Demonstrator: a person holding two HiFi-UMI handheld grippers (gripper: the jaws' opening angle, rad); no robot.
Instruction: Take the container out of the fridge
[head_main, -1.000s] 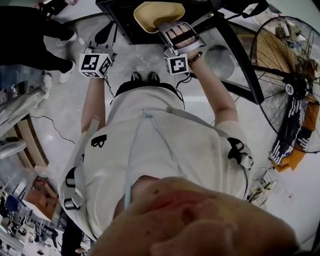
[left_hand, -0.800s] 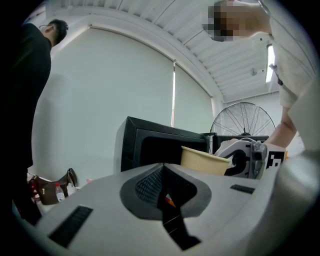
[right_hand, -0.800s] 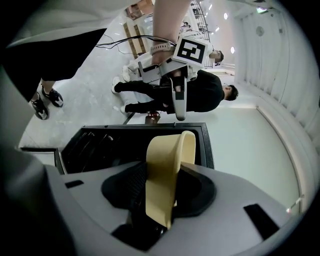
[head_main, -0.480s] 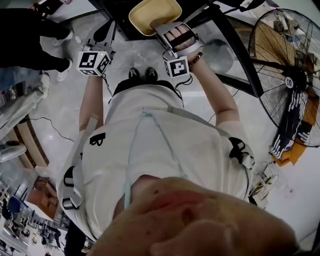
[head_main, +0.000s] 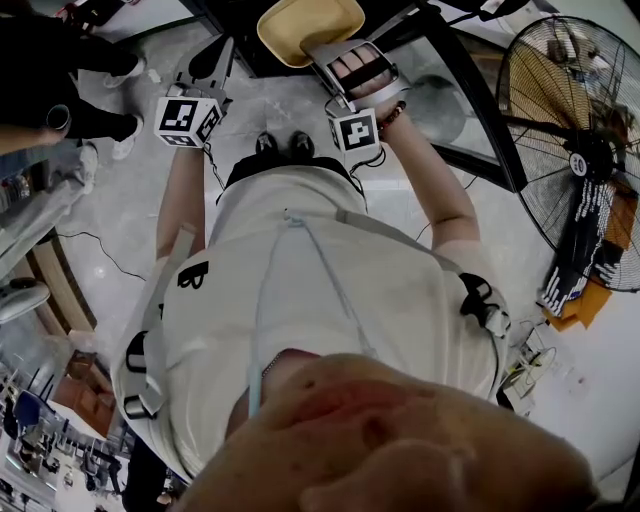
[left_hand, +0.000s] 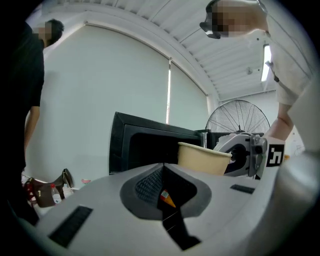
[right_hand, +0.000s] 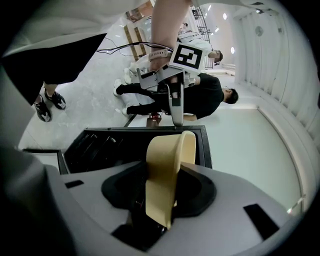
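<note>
A tan paper container (head_main: 308, 28) hangs in front of the black fridge (head_main: 240, 45) at the top of the head view. My right gripper (head_main: 335, 52) is shut on its wall; in the right gripper view the container (right_hand: 167, 170) stands on edge between the jaws, with the open fridge (right_hand: 100, 147) behind it. My left gripper (head_main: 212, 75) is held to the left of the container, apart from it. In the left gripper view its jaws meet at the tips (left_hand: 163, 167) with nothing between them, and the container (left_hand: 202, 157) and right gripper (left_hand: 245, 155) show beyond.
A large standing fan (head_main: 590, 150) is at the right. The fridge's glass door (head_main: 450, 95) hangs open beside my right arm. A person in black (head_main: 60, 70) stands at the upper left. Cables (head_main: 100, 250) lie on the pale floor.
The container and both grippers have shifted slightly up in the head view since a second ago. The right gripper's hold on it is unchanged. A bystander's arm has come in at the left edge.
</note>
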